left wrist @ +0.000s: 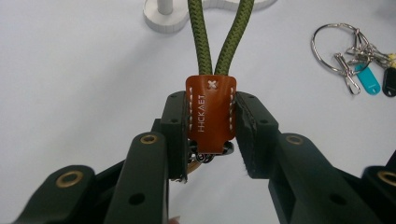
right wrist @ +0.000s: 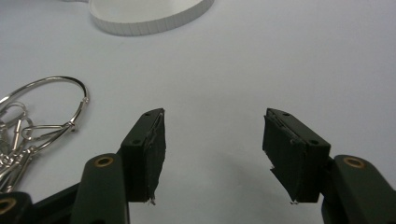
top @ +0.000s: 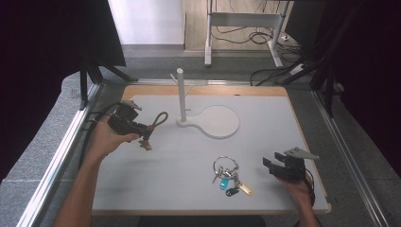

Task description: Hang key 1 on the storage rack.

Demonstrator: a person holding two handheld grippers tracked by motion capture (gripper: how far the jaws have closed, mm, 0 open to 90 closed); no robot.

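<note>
Keychain strap [left wrist: 210, 112]: I have it pinched by its brown leather tab in the left gripper [top: 142, 132], jaws closed flat on the tab's two sides, so the green cord loop [top: 160, 119] stands free beyond the tips. That grip looks deliberate to me: holding the stiff tab leaves the loop open and pointing toward the white stand [top: 181, 97], whose post rises near the far edge of the desk [top: 165, 189]. From the high view the strap sits above the left half of the desk, off the surface and apart from the post. A small metal ring hangs under the tab, though I cannot make out its detail.

My right gripper [top: 273, 166] waits low near the desk's front right corner, jaws wide apart with nothing between them. It points at the bunch of keys [top: 229, 176] lying flat on the desk just beside it, with big rings and coloured tags. I judge that bunch is parked there as the next item, kept well away from the stand's round base [top: 218, 122] so it does not get in the way of hanging the loop.
</note>
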